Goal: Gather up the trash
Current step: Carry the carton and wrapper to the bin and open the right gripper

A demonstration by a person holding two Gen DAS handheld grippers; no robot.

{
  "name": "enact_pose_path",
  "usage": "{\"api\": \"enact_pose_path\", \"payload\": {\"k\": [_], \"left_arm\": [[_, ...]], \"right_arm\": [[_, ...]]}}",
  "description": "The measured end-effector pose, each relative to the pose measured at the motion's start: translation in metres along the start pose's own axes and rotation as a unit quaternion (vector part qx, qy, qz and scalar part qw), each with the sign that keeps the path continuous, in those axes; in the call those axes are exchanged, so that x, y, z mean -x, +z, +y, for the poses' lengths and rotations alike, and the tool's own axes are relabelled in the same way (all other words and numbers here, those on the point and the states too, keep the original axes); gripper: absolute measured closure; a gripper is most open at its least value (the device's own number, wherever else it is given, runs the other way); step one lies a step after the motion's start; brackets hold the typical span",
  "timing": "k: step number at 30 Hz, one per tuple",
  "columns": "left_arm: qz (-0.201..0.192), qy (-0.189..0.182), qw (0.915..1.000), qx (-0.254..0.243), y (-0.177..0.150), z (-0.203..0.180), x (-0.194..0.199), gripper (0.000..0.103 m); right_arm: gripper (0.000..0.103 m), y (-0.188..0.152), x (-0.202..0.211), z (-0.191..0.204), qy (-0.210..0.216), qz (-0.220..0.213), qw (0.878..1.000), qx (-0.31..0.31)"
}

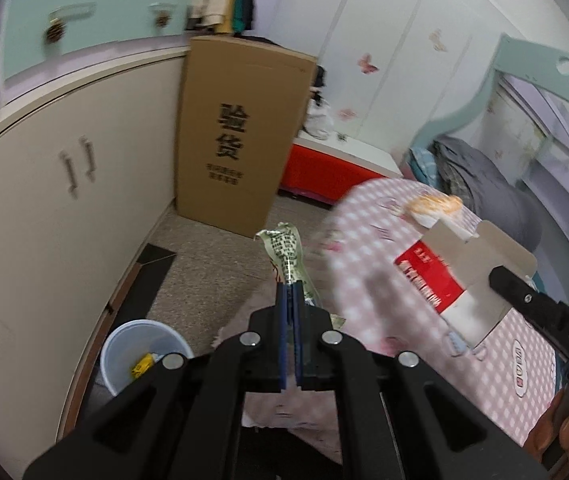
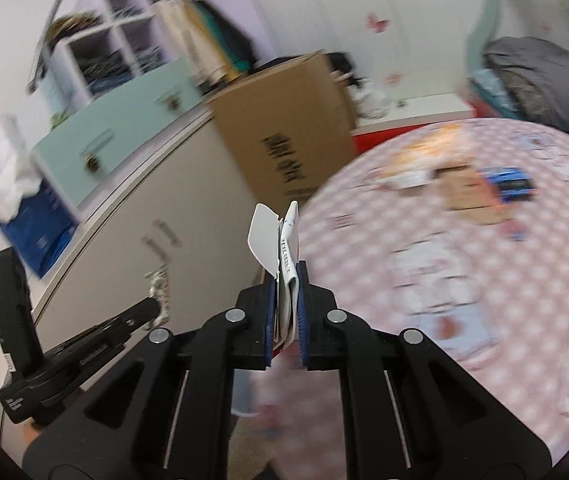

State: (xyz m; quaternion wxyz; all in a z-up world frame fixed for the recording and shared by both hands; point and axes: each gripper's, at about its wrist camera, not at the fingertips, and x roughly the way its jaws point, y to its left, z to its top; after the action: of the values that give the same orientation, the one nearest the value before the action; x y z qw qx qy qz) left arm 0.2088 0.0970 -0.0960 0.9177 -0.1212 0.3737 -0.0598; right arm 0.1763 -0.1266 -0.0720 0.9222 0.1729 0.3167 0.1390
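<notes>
My left gripper [image 1: 291, 286] is shut on a crumpled green-and-white plastic wrapper [image 1: 286, 252], held in the air past the left edge of the pink checked table [image 1: 384, 240]. A white plastic bin [image 1: 140, 354] with a yellow scrap inside stands on the floor below left. My right gripper [image 2: 286, 276] is shut on a flattened white box with a flap [image 2: 274, 240], held near the table's left edge [image 2: 364, 220]. The left gripper also shows at the left of the right wrist view [image 2: 152, 308], the right one at the right of the left wrist view [image 1: 532, 300].
A red-and-white carton [image 1: 456, 280] and orange-white wrappers [image 1: 434, 206] lie on the table; a blue item [image 2: 510, 184] too. A tall cardboard box [image 1: 240, 136] leans by a cream cabinet [image 1: 64, 200]. A red-and-white chest [image 1: 336, 172] and a bed [image 1: 496, 184] stand behind.
</notes>
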Motion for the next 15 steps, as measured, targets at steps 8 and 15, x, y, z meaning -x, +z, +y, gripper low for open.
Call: {"api": "enact_pose_path", "payload": {"k": [8, 15], "left_arm": [[0.003, 0.039, 0.9971, 0.065, -0.003, 0.092, 0.001, 0.1], [0.013, 0.076, 0.9914, 0.106, -0.015, 0.159, -0.011, 0.1]], "right_arm": [[0.094, -0.023, -0.071, 0.087, 0.051, 0.063, 0.995, 0.06], [0.094, -0.053, -0.136, 0.133, 0.08, 0.118, 0.986, 0.087]]}}
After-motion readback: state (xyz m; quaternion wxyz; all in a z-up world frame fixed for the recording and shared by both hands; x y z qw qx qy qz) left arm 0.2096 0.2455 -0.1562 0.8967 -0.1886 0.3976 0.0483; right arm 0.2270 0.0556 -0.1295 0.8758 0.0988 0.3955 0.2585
